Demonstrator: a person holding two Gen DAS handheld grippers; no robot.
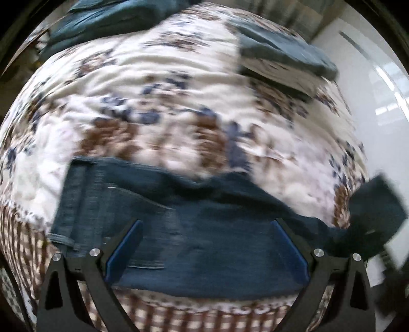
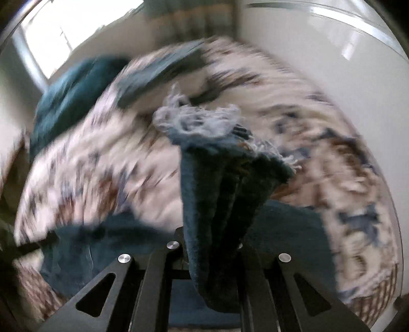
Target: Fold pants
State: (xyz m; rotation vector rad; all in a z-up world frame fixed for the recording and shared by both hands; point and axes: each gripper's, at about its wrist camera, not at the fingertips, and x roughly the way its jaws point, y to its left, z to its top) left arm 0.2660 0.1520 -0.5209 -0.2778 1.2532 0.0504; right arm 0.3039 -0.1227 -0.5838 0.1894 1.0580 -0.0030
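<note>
On the bed, seen from both wrist cameras, much of it smeared by motion blur.

Surface: a floral bedspread in white, brown and blue covers the bed; a checked brown-and-white border runs along its near edge.

Pants: dark blue jeans lie spread across the near part of the bedspread, waistband to the left of the left wrist view, the cloth running off to the right. One leg end is lifted off the bed.

Left gripper: left gripper hangs above the jeans with its blue-padded fingers set wide apart; nothing sits between them and no contact with the cloth can be made out.

Right gripper: right gripper is pinched tight on the gathered leg of the jeans, which stands up out of the jaws in folds. The frayed pale hem tops the bunch.

Other cloth: a folded grey-blue garment rests on the far right part of the bed; a teal blanket is heaped at the far edge.

Surroundings: pale floor to the right of the bed.
</note>
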